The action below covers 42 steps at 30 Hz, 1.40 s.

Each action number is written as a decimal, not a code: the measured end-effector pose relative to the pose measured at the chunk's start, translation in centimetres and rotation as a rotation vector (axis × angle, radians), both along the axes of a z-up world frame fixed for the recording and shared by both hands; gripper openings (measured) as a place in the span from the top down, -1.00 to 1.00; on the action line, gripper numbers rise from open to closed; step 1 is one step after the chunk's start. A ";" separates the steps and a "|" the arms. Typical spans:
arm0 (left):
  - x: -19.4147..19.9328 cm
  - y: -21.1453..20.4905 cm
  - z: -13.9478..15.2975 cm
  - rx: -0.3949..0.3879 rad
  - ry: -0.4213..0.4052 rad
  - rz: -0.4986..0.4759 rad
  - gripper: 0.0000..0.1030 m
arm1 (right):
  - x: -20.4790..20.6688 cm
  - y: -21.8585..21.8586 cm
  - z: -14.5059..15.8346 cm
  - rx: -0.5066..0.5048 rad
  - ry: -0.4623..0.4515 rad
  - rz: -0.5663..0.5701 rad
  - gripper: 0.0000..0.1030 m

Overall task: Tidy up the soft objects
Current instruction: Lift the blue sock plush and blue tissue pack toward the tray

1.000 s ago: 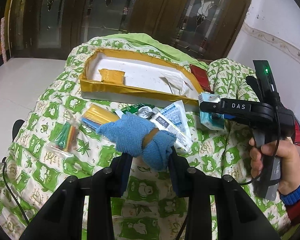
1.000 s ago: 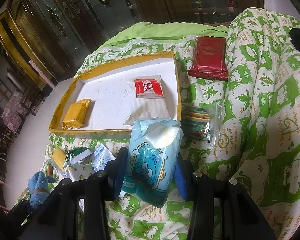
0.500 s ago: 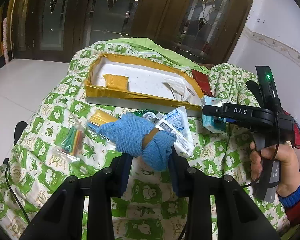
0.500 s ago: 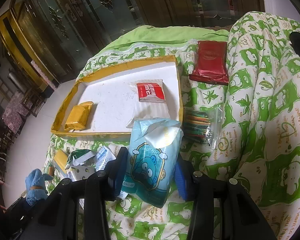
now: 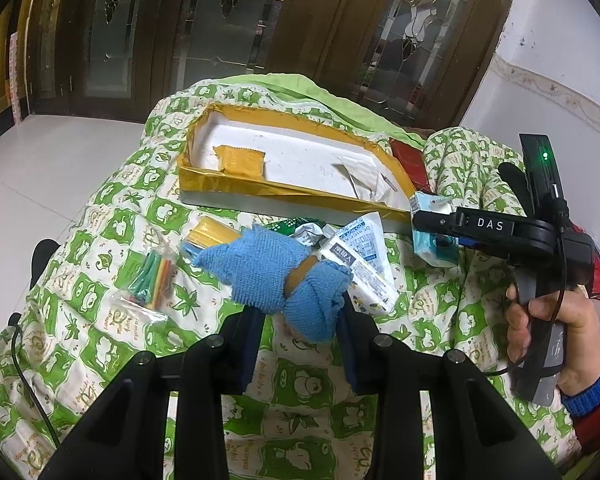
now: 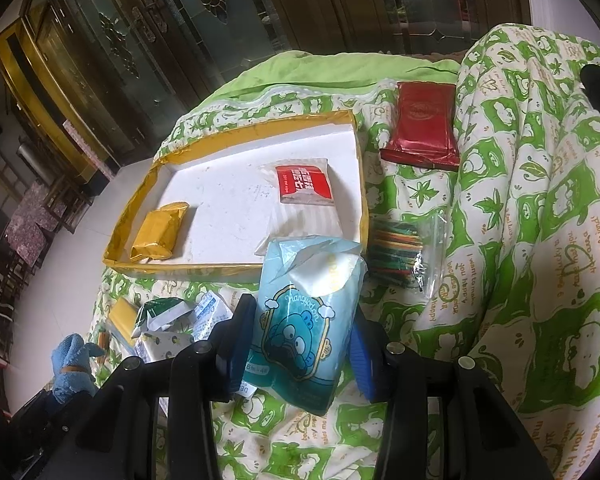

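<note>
The left gripper is nearly closed and squeezes a blue cloth between its jaws. The right gripper is a little open and pinches a tissue pack. Ahead of both jaws, a tray with yellow edges lies on a green and white quilt, in front of dark glass doors. Since a second ago, both grips are unchanged, and the tray looks slightly nearer.

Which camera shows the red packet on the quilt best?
The right wrist view. The red packet lies flat and fully visible there, beyond the tray's far right corner. The left wrist view catches only a dark red sliver behind the tray, too foreshortened to make out.
</note>
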<state>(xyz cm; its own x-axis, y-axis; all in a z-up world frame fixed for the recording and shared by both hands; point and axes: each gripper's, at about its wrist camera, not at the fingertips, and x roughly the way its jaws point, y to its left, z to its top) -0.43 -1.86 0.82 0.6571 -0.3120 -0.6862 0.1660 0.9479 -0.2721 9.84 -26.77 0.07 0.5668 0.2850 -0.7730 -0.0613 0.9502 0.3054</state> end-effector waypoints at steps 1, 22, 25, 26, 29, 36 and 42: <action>0.0 -0.1 0.0 0.001 0.001 0.000 0.35 | 0.0 0.0 0.0 0.000 0.000 0.000 0.09; 0.2 -0.2 -0.3 0.008 0.008 -0.007 0.35 | 0.1 0.3 -0.1 0.002 0.000 0.011 0.09; 0.2 -0.2 -0.3 0.008 0.009 -0.007 0.35 | 0.1 0.2 -0.1 0.002 0.000 0.010 0.09; 0.2 -0.2 -0.3 0.008 0.008 -0.006 0.35 | 0.1 0.2 -0.1 0.002 0.000 0.010 0.09; 0.2 -0.3 -0.3 0.008 0.009 -0.006 0.35 | 0.1 0.2 -0.1 0.002 0.000 0.010 0.09; 0.3 -0.3 -0.4 0.009 0.010 -0.007 0.35 | 0.0 0.3 0.0 0.005 -0.001 0.014 0.09; 0.3 -0.6 -0.7 0.015 0.018 -0.016 0.35 | 0.2 0.4 0.0 0.010 -0.003 0.022 0.09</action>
<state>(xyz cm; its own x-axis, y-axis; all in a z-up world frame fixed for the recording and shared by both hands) -0.08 -2.45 0.10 0.6396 -0.3123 -0.7024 0.1764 0.9490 -0.2613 10.01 -26.37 0.11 0.5626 0.3052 -0.7683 -0.0834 0.9456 0.3145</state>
